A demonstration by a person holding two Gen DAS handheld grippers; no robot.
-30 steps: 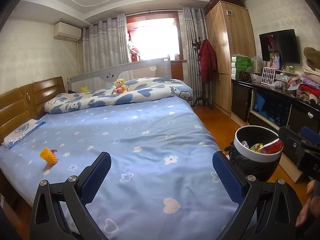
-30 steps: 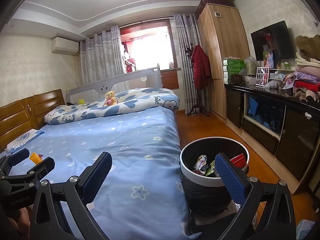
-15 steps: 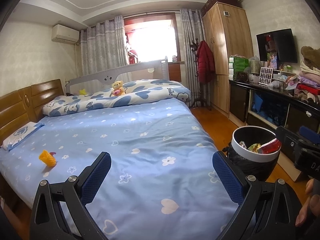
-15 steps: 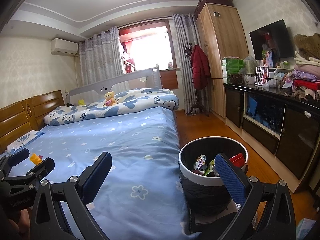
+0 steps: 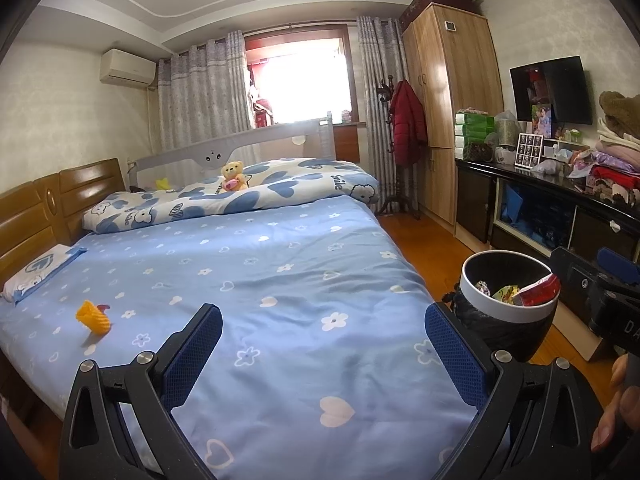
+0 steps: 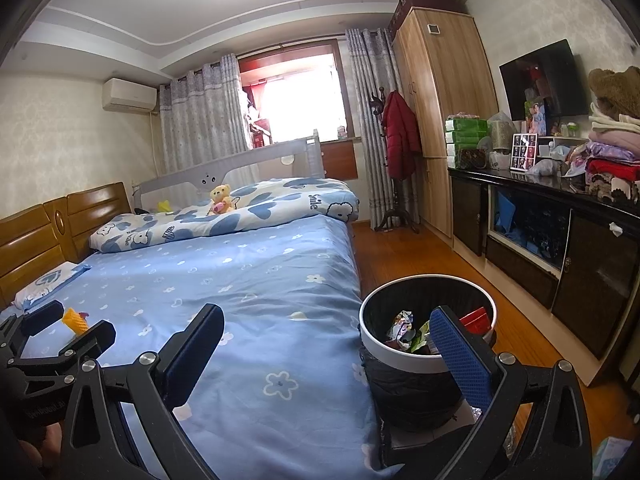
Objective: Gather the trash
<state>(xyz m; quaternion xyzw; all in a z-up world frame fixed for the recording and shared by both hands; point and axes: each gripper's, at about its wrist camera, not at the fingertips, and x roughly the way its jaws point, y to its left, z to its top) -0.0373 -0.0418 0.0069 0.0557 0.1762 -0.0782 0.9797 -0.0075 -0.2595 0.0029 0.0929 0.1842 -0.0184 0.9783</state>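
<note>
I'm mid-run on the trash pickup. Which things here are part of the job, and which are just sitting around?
Job:
- yellow wrapper on the bed
- bin, holding trash already
- left gripper and right gripper, both open and empty

Just lying about:
- teddy on the quilt
- red coat
- clothes pile

I log a light-blue bed sheet (image 5: 280, 280) printed with white hearts and flowers. Yellow-orange scrap (image 5: 93, 317), left of frame. Bin (image 5: 508, 312): black liner, white rim; its contents show red, green, possibly purple. Finger pads (image 5: 192, 352) dark blue, mesh-textured. Red coat (image 5: 408, 120), upper right.
</note>
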